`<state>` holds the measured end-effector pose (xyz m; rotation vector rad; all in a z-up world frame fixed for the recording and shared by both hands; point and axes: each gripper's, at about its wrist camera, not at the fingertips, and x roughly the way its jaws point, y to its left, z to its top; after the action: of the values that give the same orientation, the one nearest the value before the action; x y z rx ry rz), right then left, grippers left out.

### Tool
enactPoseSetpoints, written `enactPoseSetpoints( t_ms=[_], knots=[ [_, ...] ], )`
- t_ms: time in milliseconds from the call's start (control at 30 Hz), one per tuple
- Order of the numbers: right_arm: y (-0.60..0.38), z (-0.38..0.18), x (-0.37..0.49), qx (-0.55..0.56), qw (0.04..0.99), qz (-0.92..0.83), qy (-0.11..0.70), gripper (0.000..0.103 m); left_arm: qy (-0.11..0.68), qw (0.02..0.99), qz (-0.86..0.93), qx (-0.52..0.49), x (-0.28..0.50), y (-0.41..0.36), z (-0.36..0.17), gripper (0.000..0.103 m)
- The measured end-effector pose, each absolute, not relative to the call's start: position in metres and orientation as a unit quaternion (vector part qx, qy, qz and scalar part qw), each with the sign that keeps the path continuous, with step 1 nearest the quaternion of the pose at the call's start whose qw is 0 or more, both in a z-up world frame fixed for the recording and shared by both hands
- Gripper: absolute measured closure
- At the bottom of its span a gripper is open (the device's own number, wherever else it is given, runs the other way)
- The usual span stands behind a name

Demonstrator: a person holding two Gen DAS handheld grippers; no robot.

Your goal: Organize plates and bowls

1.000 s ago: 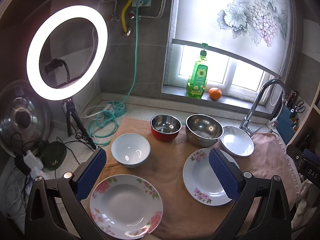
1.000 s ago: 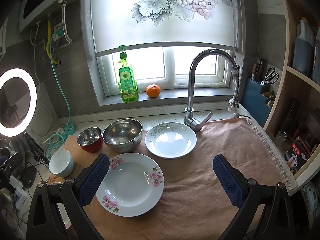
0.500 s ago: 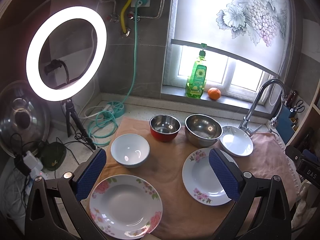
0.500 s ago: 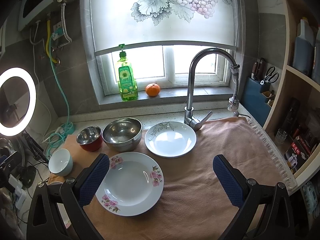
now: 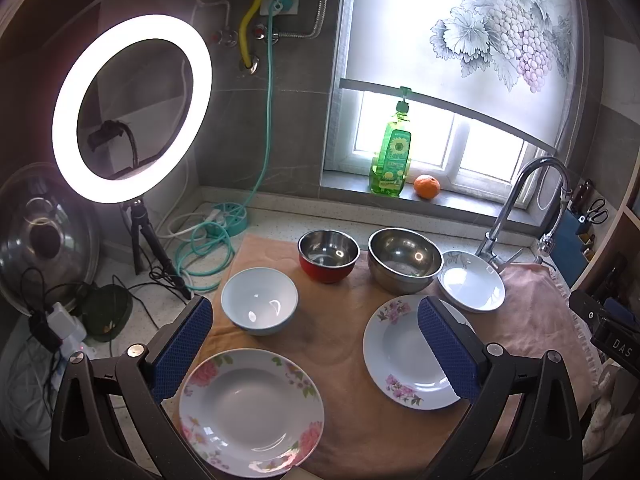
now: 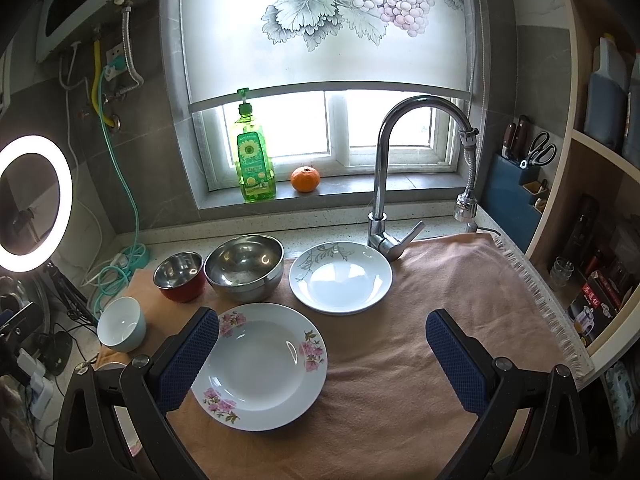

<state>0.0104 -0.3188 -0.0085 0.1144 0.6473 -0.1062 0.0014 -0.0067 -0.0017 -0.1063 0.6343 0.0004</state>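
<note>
Left gripper (image 5: 314, 340): spread wide, empty, above the cloth (image 5: 340, 344). Far left, white bowl (image 5: 259, 300); beyond, red bowl (image 5: 329, 255), then steel bowl (image 5: 405, 260). Near left, rose plate (image 5: 251, 412); rightward, pink-flowered plate (image 6: 260, 366), then leaf plate (image 6: 340, 278). Right gripper (image 6: 322, 356): wide, empty. Best nested smaller into larger, gripped by the rim, lowered level.
</note>
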Motion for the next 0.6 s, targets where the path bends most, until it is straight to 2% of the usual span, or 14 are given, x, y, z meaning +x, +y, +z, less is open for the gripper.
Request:
enactPoseSetpoints(
  t_ms=[600],
  knots=[
    [-0.3201, -0.0120, 0.0082, 0.056, 0.944, -0.052, 0.321, 0.001, 0.318, 0.947, -0.011, -0.052, 0.0005, -0.0074, -0.0029, 0.001]
  ],
)
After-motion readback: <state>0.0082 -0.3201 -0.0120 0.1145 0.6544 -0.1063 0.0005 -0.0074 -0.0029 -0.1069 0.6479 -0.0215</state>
